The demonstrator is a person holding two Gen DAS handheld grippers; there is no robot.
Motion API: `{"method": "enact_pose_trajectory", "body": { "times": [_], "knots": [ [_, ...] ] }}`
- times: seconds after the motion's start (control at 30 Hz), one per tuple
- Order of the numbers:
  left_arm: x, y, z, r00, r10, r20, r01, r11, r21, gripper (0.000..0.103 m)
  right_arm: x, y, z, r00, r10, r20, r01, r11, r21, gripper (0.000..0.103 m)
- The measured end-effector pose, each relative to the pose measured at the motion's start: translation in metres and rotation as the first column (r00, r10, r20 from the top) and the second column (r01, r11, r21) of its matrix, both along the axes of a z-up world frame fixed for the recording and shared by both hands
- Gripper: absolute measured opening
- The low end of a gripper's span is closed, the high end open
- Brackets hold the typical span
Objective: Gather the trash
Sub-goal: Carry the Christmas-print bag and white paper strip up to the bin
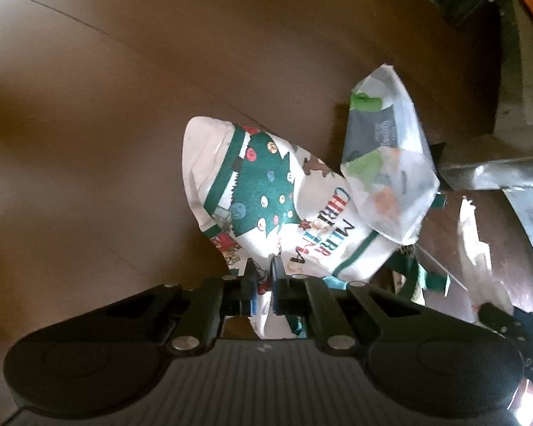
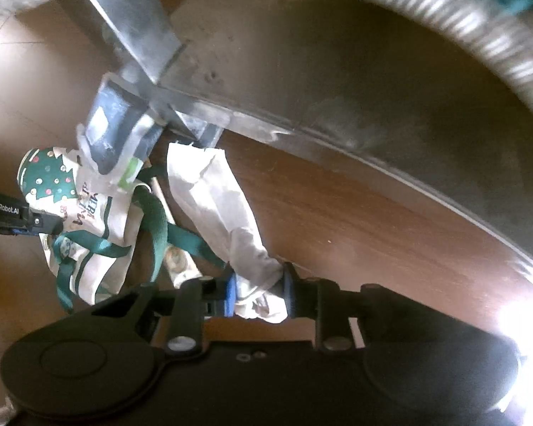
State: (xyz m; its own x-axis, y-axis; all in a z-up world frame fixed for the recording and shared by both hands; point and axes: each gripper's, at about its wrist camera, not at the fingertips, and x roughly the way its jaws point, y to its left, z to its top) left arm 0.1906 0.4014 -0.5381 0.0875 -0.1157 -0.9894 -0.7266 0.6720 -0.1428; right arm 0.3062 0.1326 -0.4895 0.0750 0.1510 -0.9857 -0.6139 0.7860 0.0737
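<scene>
Brown table (image 1: 89, 106) lay beneath. Left tongs (image 1: 263, 284) pinched a wrapper (image 1: 266, 191) reading "MERRY CHRISTMAS" at six o'clock; right tongs (image 2: 259, 294), beside "GenRobot.AI" lettering, gripped crumpled white paper (image 2: 213, 195).

White bag (image 1: 263, 191) w/ green Xmas-tree print, multicolour dots; plain white paper (image 2: 220, 206); brown floor (image 1: 89, 106).

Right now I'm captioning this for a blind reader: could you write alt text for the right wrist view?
The right gripper pinches a crumpled white paper napkin above a wooden floor. To its left, the left gripper holds a Christmas-tree-print bag with green ribbon handles; a curved metal edge arcs behind.
</scene>
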Motion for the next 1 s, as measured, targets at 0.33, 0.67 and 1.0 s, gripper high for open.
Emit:
{"method": "enact_pose_trajectory", "body": {
  "times": [0.33,0.67,1.0],
  "knots": [
    [-0.041,0.007,0.08,0.997,0.014,0.072,-0.02,0.996,0.081,0.005,-0.025,-0.045,0.082,0.999,0.032,0.038,-0.032,0.999,-0.01,0.023],
    [-0.07,0.004,0.181,0.98,0.017,0.197,-0.06,0.975,0.212,0.005,-0.06,-0.084,0.201,0.982,0.001,0.188,-0.015,0.997,0.069,0.022],
    [-0.074,-0.007,0.323,0.926,-0.081,0.369,-0.05,0.942,0.331,0.005,-0.098,-0.142,0.342,0.926,-0.073,0.371,0.011,0.986,0.167,0.021]
  ]
}}
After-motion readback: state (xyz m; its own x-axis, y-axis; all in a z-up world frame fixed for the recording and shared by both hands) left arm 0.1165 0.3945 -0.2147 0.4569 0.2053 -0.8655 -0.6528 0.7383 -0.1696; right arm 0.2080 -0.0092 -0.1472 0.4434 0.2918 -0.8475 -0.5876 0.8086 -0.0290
